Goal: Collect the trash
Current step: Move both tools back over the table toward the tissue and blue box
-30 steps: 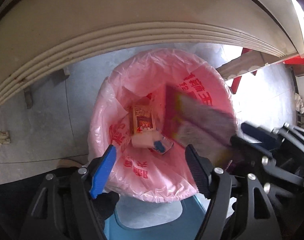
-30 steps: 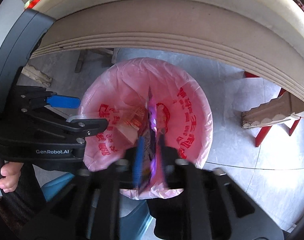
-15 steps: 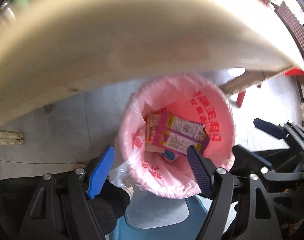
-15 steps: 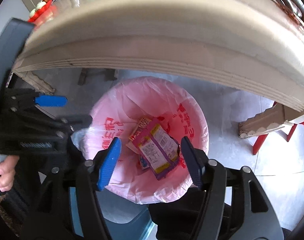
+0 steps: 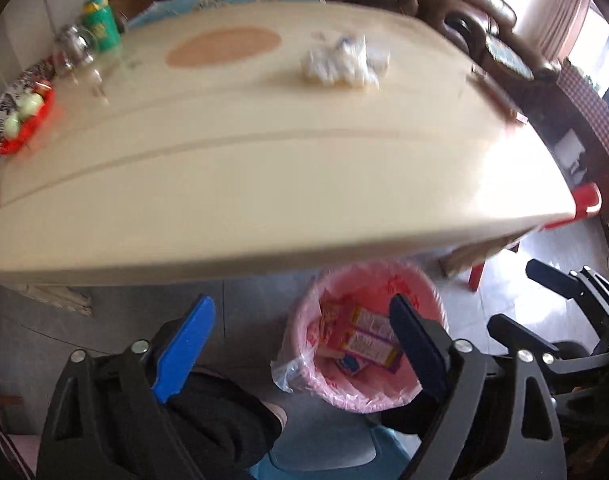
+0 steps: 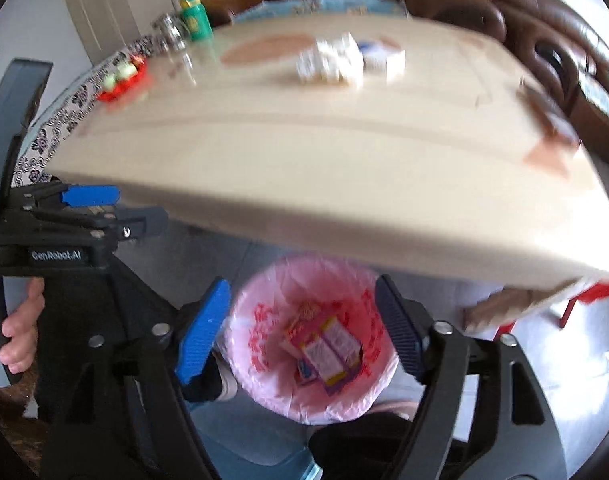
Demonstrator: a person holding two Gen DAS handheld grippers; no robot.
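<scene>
Trash wrappers (image 6: 324, 350) inside pink-lined bin (image 6: 264, 376), crumpled tissue (image 5: 340, 64) on table (image 5: 264, 168), both tools wide, holding nothing

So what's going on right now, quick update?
Both tools, left and right, open, empty. Wrappers in pink bin. White crumpled trash left on table. Nothing blocking.

Cream-coloured tabletop (image 5: 264, 152) with a brownish oval patch (image 5: 223, 46). Resting on it: crumpled white wrappers (image 5: 342, 63) near the middle; green bottle (image 5: 101, 22) and clear glass jar (image 5: 70, 46) at the far left corner; red tray (image 5: 28, 120) of pale round items at the left edge. All blurred.

Grey tiled floor (image 6: 544, 356) below, bearing a pink-lined bin (image 6: 264, 392).
</scene>
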